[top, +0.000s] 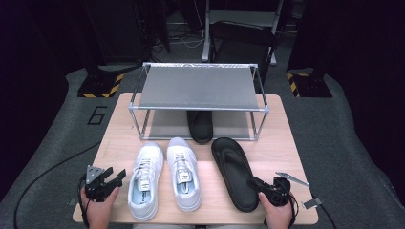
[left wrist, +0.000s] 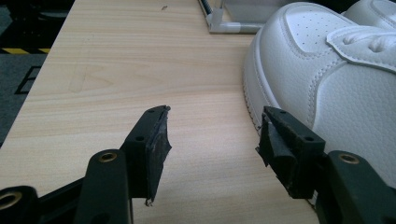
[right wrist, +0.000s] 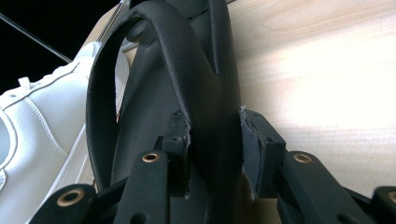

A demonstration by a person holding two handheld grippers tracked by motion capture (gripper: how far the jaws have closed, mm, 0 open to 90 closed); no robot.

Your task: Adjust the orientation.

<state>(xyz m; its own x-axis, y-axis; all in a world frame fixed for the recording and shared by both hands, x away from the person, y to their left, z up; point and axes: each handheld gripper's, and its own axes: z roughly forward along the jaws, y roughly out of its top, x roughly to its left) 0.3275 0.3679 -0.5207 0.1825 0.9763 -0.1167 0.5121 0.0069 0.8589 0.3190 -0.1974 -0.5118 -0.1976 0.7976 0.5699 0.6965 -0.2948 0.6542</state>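
A black flip-flop [top: 234,167] lies on the right half of the wooden table [top: 282,143], toe toward the rack. My right gripper [top: 254,183] is at its heel end. In the right gripper view, that gripper [right wrist: 215,128] is shut on the flip-flop [right wrist: 187,60], its pads pressing where the strap meets the sole's edge. A pair of white sneakers [top: 144,181] [top: 184,174] stands to the left of it. My left gripper [top: 118,175] rests open just left of the sneakers; in the left gripper view, nothing is between the fingers of that gripper [left wrist: 212,126], and a sneaker [left wrist: 327,70] is beside the right jaw.
A two-shelf metal rack [top: 198,86] stands at the back of the table, its top shelf bare. A second black flip-flop [top: 200,126] lies on the lower shelf, its heel poking out the front. Bare wood [left wrist: 116,70] stretches ahead of the left gripper.
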